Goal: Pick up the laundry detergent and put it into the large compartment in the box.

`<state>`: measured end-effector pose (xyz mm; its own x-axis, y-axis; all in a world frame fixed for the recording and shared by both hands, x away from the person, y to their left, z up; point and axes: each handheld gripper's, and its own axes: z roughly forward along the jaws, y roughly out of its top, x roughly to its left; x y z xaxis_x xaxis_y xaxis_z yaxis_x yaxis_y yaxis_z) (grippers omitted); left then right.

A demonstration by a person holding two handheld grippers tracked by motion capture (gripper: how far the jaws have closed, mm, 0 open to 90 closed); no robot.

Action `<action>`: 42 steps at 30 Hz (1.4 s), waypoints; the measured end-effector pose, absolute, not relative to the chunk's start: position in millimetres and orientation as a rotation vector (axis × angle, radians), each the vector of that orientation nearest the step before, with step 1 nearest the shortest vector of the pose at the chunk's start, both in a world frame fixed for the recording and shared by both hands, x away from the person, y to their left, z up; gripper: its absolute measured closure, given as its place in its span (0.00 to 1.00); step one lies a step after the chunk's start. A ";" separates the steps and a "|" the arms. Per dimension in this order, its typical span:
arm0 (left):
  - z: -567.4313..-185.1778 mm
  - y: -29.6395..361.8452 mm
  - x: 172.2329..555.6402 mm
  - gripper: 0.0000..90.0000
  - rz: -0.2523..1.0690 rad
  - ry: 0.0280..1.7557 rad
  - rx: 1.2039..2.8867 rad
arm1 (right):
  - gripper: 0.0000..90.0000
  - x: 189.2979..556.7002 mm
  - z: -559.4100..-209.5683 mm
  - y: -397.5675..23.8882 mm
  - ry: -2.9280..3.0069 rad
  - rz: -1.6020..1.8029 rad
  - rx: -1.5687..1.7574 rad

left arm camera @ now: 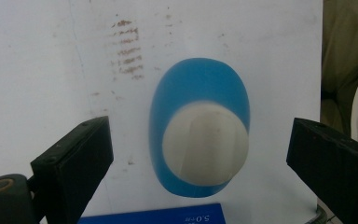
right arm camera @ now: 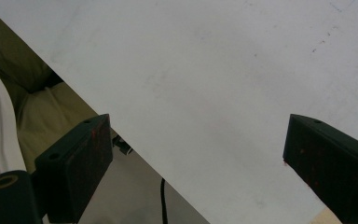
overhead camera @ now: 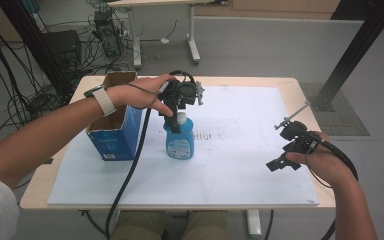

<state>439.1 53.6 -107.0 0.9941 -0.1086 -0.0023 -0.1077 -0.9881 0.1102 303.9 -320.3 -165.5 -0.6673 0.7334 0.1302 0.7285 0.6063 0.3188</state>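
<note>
A white sheet covered most of the wooden table across the middle of the high view, marked with faint brownish smudges near its centre. At the left of the sheet stood an open blue cardboard box, its brown inner flaps showing at the top, just beside the bottle on the bottle's left. A black cable ran from the left gripper down past the box toward the bottom edge of the frame.

The blue plastic bottle stood upright left of centre in the high view, with a white cap and a printed label on its front. In the left gripper view it appeared from above as a blue oval with the rounded white cap in the middle of the frame.

The left gripper hung directly over the bottle, its 2 jaws spread wide on either side of the cap and touching nothing. The right gripper sat at the right of the high view, well apart from the bottle, over bare sheet near the table's edge, its 2 jaws likewise spread and holding nothing.
</note>
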 end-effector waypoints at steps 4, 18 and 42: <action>-106.8 54.6 440.2 0.08 -0.017 -0.157 3.025 | 0.09 304.0 -165.2 -320.2 2.803 0.549 1.272; -107.1 55.5 440.3 0.08 -0.018 -0.151 3.022 | 0.09 302.6 -164.7 -321.0 2.799 0.549 1.275; -106.1 58.4 440.7 0.08 -0.015 -0.140 3.011 | 0.09 300.8 -164.4 -321.6 2.796 0.551 1.276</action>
<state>440.7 58.4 -106.1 0.9957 -0.0928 -0.0041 -0.0916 -0.9876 0.1274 300.8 -321.6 -164.4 -0.6660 0.7350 0.1270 0.7283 0.6039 0.3238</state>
